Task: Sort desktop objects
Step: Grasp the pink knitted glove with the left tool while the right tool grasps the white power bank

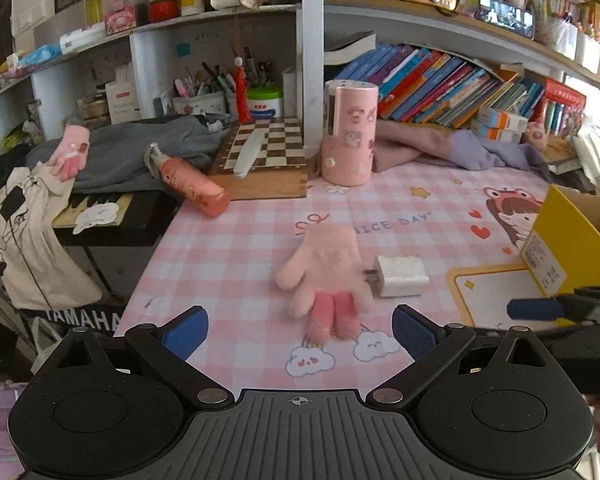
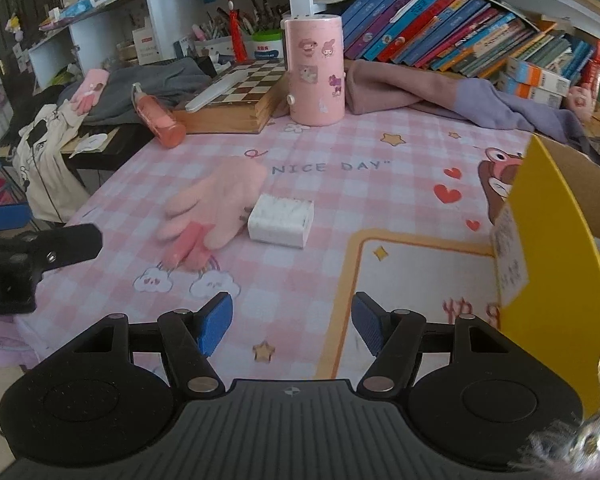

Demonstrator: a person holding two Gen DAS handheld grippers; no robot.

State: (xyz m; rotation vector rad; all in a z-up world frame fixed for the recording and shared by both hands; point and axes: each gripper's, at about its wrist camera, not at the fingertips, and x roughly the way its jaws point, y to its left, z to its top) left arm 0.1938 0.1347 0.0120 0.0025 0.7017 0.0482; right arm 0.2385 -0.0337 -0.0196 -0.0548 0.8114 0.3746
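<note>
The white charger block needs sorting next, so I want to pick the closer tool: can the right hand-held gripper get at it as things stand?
Probably yes. The right hand-held gripper is open and empty, and only bare mat lies between it and the white charger block. The pink glove touches the block's left end, leaving its near side free.

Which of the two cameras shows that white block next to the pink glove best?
The right wrist view: the white block lies nearer and sharper there, its top and front plain. The left wrist view shows the same block smaller and blurrier, touching the glove.

Pink glove [image 1: 326, 276] beside white charger [image 1: 400, 276], perhaps touching, beyond empty, parted left tongs [image 1: 300, 330].
</note>
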